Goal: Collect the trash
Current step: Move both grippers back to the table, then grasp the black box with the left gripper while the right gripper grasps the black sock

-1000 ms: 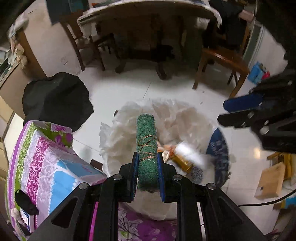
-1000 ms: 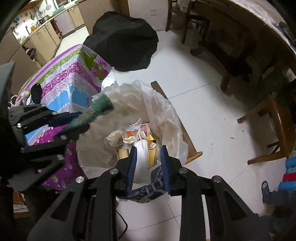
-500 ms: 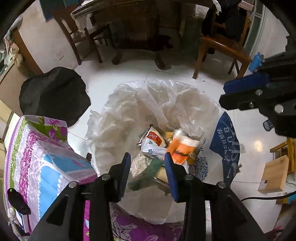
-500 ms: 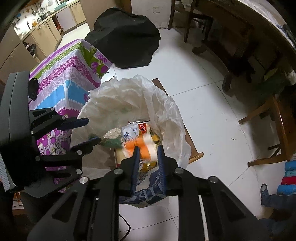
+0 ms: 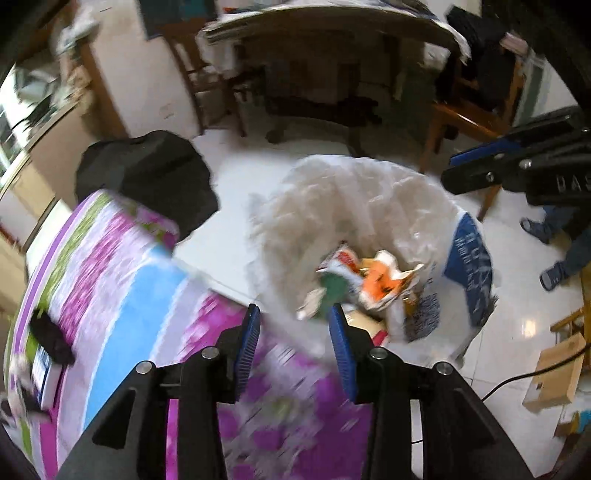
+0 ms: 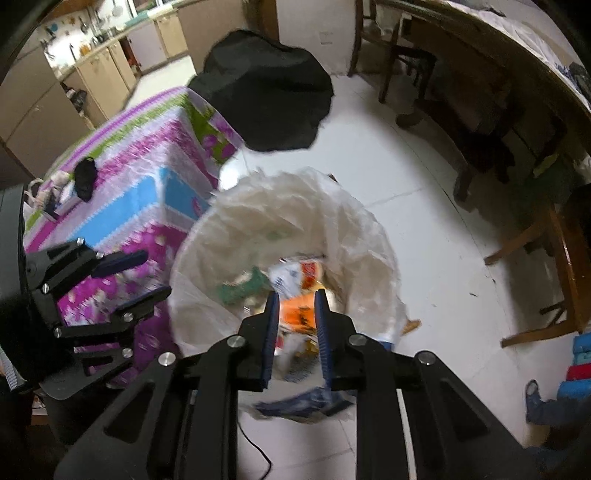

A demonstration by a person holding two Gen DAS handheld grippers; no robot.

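My left hand-held gripper (image 5: 293, 345) is released, its blue pads (image 5: 246, 347) apart with nothing between them, low in the left wrist frame over the edge of the flowered tablecloth (image 5: 122, 295). My right hand-held gripper (image 6: 294, 325) reads as clenched with nothing in its grip, though a narrow gap shows between its pads and the orange wrapper (image 6: 297, 312) shows through that gap from inside the bin below. Just beyond both tools stands the trash bin, lined with a white plastic bag (image 6: 295, 210), at the centre of the right wrist frame. The green roll (image 6: 240, 288) lies inside it, left of centre among the wrappers, beside a white-and-red packet (image 5: 341, 260). A blue printed bag (image 5: 471, 269) hangs on the bin's right side in the left wrist frame. Farther out, a black cloth heap (image 6: 266, 107) sits on the white floor at upper centre, with wooden chairs (image 5: 469, 118) and a large table (image 5: 325, 33) behind.
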